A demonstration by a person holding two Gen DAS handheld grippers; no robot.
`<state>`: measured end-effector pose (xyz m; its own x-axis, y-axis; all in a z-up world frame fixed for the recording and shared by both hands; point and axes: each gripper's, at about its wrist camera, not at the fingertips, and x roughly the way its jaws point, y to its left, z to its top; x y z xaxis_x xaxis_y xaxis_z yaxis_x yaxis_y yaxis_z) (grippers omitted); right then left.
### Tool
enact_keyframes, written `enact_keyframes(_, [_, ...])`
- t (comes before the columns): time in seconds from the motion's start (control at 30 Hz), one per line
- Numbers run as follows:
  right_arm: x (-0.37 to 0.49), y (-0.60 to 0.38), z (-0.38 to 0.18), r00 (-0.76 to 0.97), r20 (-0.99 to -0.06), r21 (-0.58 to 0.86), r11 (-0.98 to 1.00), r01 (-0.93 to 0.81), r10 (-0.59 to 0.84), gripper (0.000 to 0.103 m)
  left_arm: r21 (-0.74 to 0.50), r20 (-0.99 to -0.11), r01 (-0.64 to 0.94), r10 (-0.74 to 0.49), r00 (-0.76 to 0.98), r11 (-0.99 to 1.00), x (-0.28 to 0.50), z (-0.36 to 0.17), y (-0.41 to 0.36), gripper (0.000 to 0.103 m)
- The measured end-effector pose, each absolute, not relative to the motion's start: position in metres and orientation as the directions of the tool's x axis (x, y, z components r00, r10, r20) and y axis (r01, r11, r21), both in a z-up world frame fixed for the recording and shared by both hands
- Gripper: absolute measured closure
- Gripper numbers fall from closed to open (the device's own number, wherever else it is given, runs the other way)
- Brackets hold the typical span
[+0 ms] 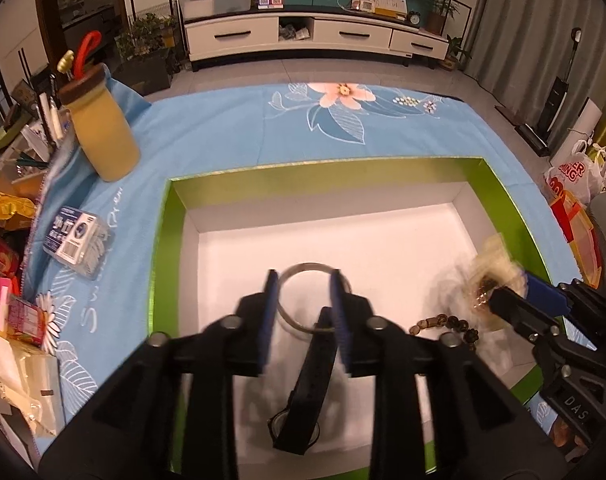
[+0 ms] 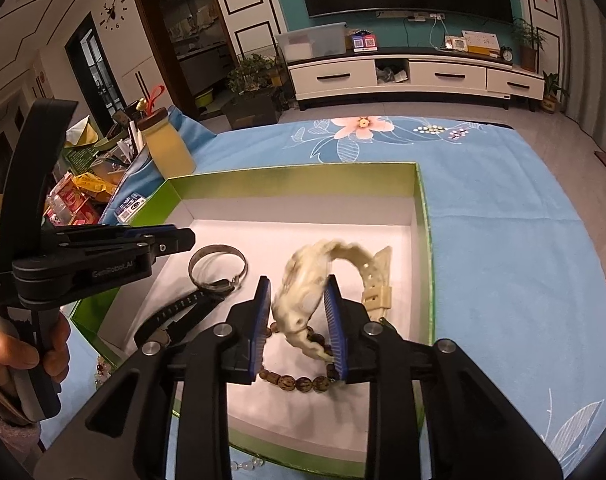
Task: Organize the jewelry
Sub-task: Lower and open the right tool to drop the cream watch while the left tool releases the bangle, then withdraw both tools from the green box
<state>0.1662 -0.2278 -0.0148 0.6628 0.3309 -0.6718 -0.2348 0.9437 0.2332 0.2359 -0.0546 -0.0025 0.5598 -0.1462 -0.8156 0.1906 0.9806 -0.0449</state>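
Readable lettering in the two wrist views

"GenRobot.AI" is printed in pale letters on the side of the left gripper (image 2: 175, 240) in the right wrist view; smaller lines beneath it, near the handle, are too small to be read. "DAS" is seen in raised letters on the body of the right gripper (image 1: 507, 300) in the left wrist view. Part of a red "BURGER KING" logo is shown on a white plastic bag (image 1: 575, 178) on the floor. Cursive white lettering on the blue tablecloth (image 1: 223, 132) is blurred and cannot be read reliably.
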Motion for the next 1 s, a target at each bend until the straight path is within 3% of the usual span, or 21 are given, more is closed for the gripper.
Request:
enact_keyframes(0.03, [0.165, -0.230, -0.012, 0.670, -0.664, 0.234, 0.944, -0.234, 0.331, 0.071, -0.046, -0.813, 0.191, -0.148, 0.563, 0.980, 0.235, 0.000, -0.054, 0.068])
enact_keyframes(0.1, [0.161, -0.232, -0.009, 0.682, -0.651, 0.241, 0.943, -0.230, 0.333, 0.062, -0.050, -0.807, 0.189, -0.151, 0.571, 0.981, 0.232, 0.004, -0.053, 0.049])
enact_keyframes(0.17, [0.157, -0.236, -0.004, 0.697, -0.636, 0.247, 0.943, -0.223, 0.332, 0.051, -0.052, -0.801, 0.188, -0.153, 0.579, 0.981, 0.229, 0.008, -0.051, 0.046])
enact_keyframes(0.27, [0.150, -0.240, 0.001, 0.711, -0.622, 0.251, 0.944, -0.216, 0.328, 0.049, -0.059, -0.792, 0.186, -0.160, 0.589, 0.981, 0.224, 0.015, -0.050, 0.033])
enact_keyframes(0.4, [0.138, -0.246, 0.008, 0.727, -0.605, 0.261, 0.943, -0.206, 0.326, 0.040, -0.075, -0.780, 0.187, -0.175, 0.601, 0.979, 0.213, 0.026, -0.046, 0.019])
enact_keyframes(0.7, [0.106, -0.260, 0.019, 0.742, -0.586, 0.293, 0.939, -0.181, 0.326, 0.024, -0.090, -0.766, 0.194, -0.192, 0.614, 0.977, 0.180, 0.044, -0.040, 0.004])
enact_keyframes(1.0, [0.076, -0.264, 0.030, 0.751, -0.579, 0.283, 0.942, -0.181, 0.318, 0.017, -0.080, -0.751, 0.210, -0.198, 0.630, 0.974, 0.147, 0.059, -0.041, 0.002])
